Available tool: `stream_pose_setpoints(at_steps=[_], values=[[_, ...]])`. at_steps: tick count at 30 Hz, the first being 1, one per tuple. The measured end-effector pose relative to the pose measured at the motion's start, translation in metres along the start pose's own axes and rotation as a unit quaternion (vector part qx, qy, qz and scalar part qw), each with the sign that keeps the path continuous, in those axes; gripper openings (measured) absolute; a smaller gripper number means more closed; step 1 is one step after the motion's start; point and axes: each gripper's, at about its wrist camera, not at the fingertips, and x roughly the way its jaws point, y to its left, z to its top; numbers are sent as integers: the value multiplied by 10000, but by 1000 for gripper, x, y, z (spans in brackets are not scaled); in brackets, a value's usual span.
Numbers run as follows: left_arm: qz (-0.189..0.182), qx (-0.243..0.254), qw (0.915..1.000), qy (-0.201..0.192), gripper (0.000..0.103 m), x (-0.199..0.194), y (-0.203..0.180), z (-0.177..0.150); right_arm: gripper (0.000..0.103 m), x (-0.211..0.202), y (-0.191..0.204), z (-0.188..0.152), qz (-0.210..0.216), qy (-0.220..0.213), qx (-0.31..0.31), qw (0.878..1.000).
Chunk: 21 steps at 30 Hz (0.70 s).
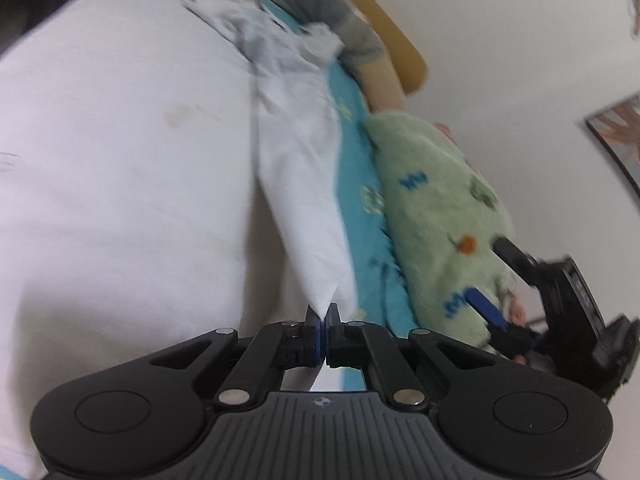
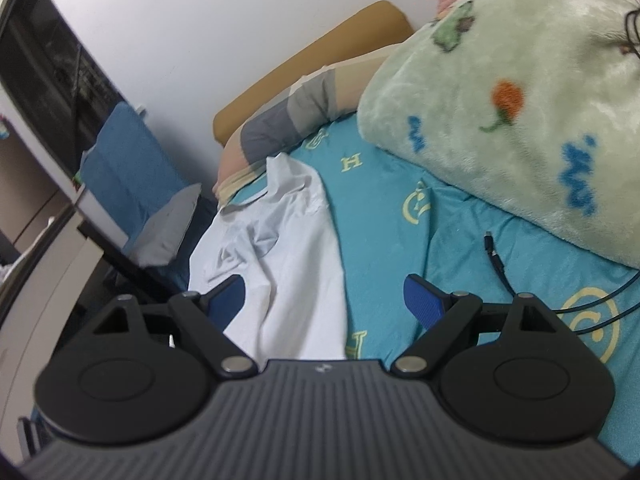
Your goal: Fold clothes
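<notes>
Teal bed sheet [image 2: 384, 216] with yellow emblems forms the work surface, seen from both of my wrist cameras. Nearest in the left view, my left gripper [image 1: 323, 312] has its jaws pressed together, pinching a corner of the white shirt [image 1: 304, 184]; the cloth runs up and away from the pads as a taut band beside the sheet. To its right I see my right gripper [image 1: 486, 280], its blue pads spread, in front of the green fleece blanket [image 1: 440, 200]. In the right view those jaws stand wide apart and hold nothing; the shirt lies crumpled on the sheet, passing under the left-hand pad [image 2: 228, 296]. A black cable [image 2: 498, 264] lies on the sheet near the other pad. Farther off, a striped pillow [image 2: 296, 116] rests against the tan headboard [image 2: 320, 52], with the pale wall [image 2: 200, 20] behind.
</notes>
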Motion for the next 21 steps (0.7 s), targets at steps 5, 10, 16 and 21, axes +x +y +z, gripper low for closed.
stream_pose_setpoints(at_steps=[5,10,16,21], values=[[-556,263,9977,274,2,45,-32,-7,88,-6,-5,7,-104,-193,27,9998],[30,575,9957,730,13,78,-24,-16,87,-6,-29,7,21,-95,450,9989],[537,1168,9908,415,53,22,-30,-9,66,26,-49,-27,3,1116,842,9902],[1242,1633,9786,116,58,-24,-25,-12,64,48,-57,-62,-360,1983,986,9745]])
